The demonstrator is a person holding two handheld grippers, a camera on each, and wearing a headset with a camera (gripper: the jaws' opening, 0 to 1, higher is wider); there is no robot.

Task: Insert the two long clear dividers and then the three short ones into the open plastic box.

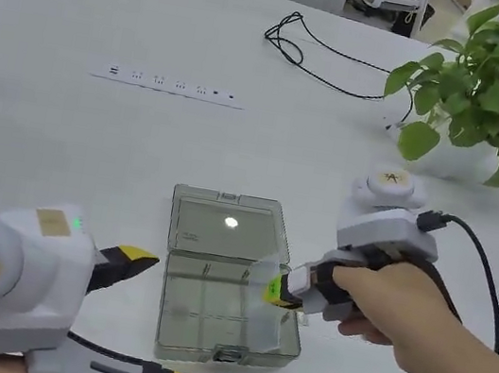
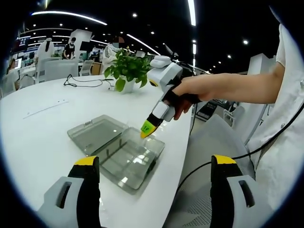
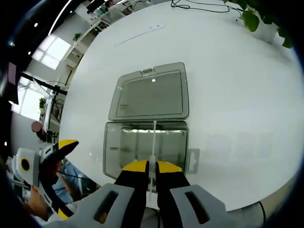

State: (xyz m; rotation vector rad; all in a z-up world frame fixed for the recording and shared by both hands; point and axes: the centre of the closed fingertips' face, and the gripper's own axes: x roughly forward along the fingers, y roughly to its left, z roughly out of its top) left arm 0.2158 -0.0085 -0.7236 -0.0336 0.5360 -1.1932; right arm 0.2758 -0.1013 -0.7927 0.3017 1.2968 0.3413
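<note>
The clear plastic box [image 1: 171, 322] lies open on the white table, its lid [image 1: 224, 225] folded flat on the far side. Thin clear partitions show inside the base [image 3: 123, 147]. My right gripper [image 1: 281, 292], held in a hand, hovers over the right part of the base, shut on a clear divider [image 1: 266, 314]. In the right gripper view that divider [image 3: 154, 137] stands edge-on between the shut jaws of the right gripper [image 3: 152, 166], pointing down into the base. My left gripper [image 1: 167, 324] waits at the box's near left, open and holding nothing; its jaws stand wide apart in its own view [image 2: 155, 160].
A potted plant [image 1: 484, 101] and a white round device [image 1: 390, 186] stand at the far right. A black cable [image 1: 319, 59] and a white power strip [image 1: 166, 84] lie farther back. Faint clear pieces [image 3: 228, 142] lie on the table right of the box.
</note>
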